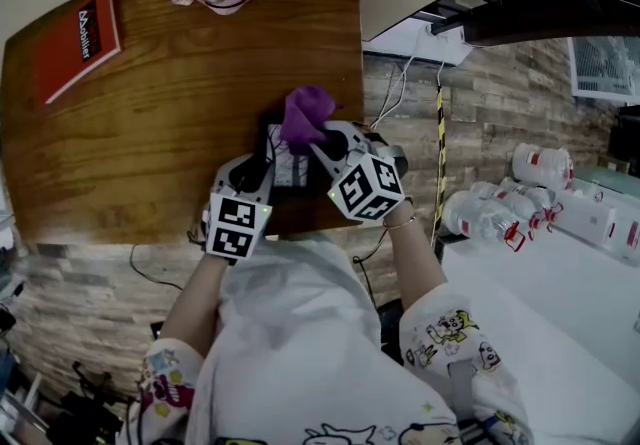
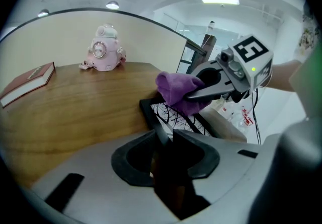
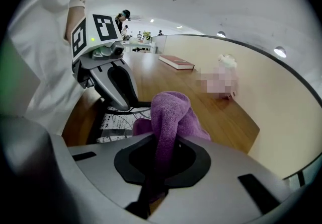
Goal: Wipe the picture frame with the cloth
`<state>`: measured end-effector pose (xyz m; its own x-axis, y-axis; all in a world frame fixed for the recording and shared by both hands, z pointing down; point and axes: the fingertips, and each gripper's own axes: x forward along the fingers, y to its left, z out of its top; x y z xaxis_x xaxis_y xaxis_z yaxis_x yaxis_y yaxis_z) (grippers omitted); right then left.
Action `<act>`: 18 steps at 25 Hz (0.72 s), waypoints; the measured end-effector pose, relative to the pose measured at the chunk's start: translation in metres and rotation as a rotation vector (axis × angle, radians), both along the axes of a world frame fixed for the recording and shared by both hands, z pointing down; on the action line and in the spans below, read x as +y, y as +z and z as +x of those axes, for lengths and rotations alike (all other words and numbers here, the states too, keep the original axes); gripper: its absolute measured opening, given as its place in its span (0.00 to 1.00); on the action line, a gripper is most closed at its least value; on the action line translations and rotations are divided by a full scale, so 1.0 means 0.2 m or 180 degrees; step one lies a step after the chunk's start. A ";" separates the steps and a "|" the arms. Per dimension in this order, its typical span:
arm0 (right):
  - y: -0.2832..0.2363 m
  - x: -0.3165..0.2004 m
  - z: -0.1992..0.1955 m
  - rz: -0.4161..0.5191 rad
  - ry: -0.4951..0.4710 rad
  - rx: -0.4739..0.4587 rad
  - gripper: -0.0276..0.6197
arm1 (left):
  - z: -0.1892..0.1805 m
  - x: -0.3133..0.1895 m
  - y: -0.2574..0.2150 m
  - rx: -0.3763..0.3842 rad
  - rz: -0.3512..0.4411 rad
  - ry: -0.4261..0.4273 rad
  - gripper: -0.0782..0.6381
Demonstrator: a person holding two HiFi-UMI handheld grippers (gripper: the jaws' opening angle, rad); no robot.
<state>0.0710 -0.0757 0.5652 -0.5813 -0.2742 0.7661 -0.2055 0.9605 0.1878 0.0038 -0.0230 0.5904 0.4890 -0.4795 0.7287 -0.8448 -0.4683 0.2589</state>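
Wipe in progress, cloth on the upper end of the frame.

My left gripper point(image 1: 262, 165) is clamped on the near edge of the black-framed picture with a branch print point(image 1: 288, 173). That pins it at the centre of the head view, by the brown wooden table's point(image 1: 150, 133) lower right edge. My right gripper point(image 1: 322, 145) is closed on the crumpled purple cloth point(image 1: 305, 113), which rests on the frame's upper end. I judge the lower glass is left to wipe.

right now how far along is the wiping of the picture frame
Done: left gripper clamps the picture frame by its near edge; right gripper grips the purple cloth. In hand: cloth sits on the frame's far end. Left: the bare part nearer the left gripper; how much is already wiped doesn't show.
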 end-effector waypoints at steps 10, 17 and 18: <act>0.07 0.04 0.23 -0.0072 0.0472 0.0097 0.08 | 0.00 0.00 0.00 -0.0007 0.0010 -0.0004 0.26; -0.09 0.04 0.16 -0.0136 0.0673 -0.0322 0.08 | 0.00 0.00 0.00 -0.0015 0.0026 -0.0006 0.26; -0.14 0.05 0.12 -0.0154 0.0674 -0.0437 0.08 | 0.00 0.00 0.00 -0.0015 0.0025 -0.0006 0.26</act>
<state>0.0953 -0.0660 0.5369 -0.6143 -0.3659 0.6991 -0.4235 0.9005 0.0991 0.0045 -0.0230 0.5899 0.4846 -0.4862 0.7272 -0.8470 -0.4686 0.2511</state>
